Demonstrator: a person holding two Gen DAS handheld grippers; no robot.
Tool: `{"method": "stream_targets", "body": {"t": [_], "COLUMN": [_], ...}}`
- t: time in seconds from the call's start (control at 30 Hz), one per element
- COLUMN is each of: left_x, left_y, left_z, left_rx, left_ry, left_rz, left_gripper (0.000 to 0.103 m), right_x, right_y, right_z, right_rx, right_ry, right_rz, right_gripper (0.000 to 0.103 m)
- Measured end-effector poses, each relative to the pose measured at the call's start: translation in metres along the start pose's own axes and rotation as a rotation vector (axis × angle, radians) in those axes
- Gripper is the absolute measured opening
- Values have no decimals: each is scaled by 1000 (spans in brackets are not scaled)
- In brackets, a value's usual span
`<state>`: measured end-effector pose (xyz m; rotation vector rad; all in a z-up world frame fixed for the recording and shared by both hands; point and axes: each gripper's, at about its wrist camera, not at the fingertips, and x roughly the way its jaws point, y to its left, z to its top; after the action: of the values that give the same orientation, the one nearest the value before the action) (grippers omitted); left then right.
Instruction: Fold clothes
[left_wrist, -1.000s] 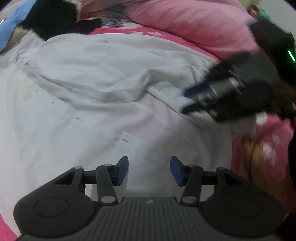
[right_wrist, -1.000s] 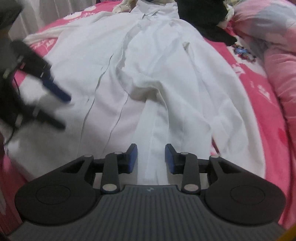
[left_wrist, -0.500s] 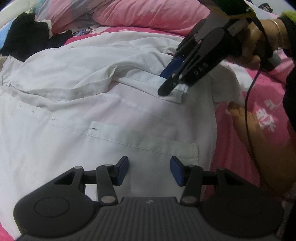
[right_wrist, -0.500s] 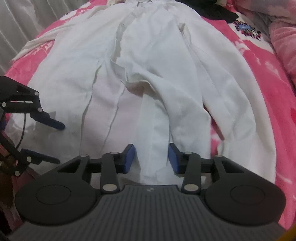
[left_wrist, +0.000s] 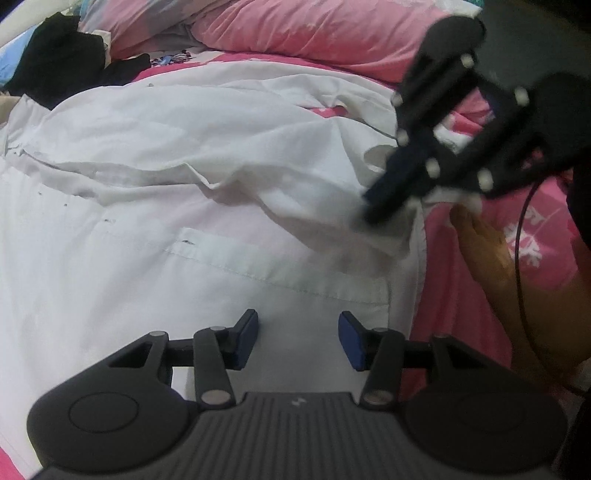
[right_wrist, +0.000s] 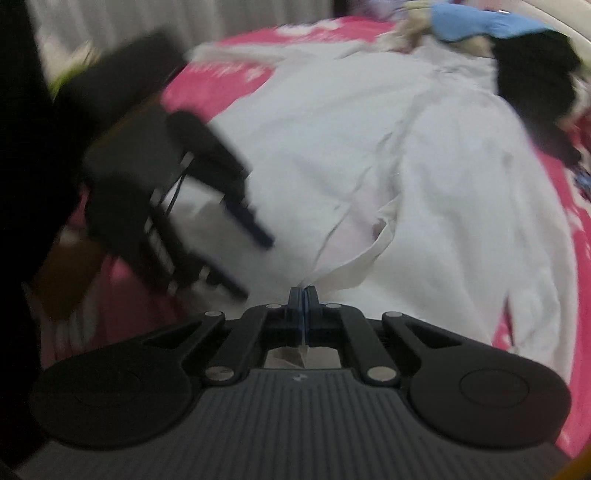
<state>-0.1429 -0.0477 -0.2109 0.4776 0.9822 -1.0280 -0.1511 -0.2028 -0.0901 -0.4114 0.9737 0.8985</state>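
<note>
White cotton covers most of the pink bed (left_wrist: 535, 254): one white shirt (left_wrist: 155, 229) lies spread flat, with one black garment (left_wrist: 55, 62) bunched beyond its collar end. Two tools show. Half a second ago both stood parted over the cloth; now the left tool (left_wrist: 297, 338) hangs tilted downward above the hem with its blue pads apart and nothing between them, while the right tool (right_wrist: 303, 301) has just snapped closed, pinching a fold of the shirt and drawing it up, angled down at the bed.
</note>
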Motion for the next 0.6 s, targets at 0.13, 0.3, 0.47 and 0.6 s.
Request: {"method": "stream_targets", "body": {"t": [0.13, 0.3, 0.47, 0.6], "left_x": [-11, -18, -9, 11], "left_y": [19, 42, 42, 32], "left_z": [2, 15, 34, 31], "left_rx": [-94, -255, -260, -215], "left_ry": [-13, -81, -102, -37], "left_rz": [-29, -98, -132, -84], "left_gripper": [49, 49, 48, 45], "right_x": [9, 19, 35, 40], "right_y": [12, 21, 40, 47], "right_z": [3, 3, -4, -8], "right_rx": [-88, -185, -298, -333], "right_ry": [27, 71, 127, 147], "right_rz": [-4, 2, -1, -27], "right_gripper": [0, 0, 1, 4]}}
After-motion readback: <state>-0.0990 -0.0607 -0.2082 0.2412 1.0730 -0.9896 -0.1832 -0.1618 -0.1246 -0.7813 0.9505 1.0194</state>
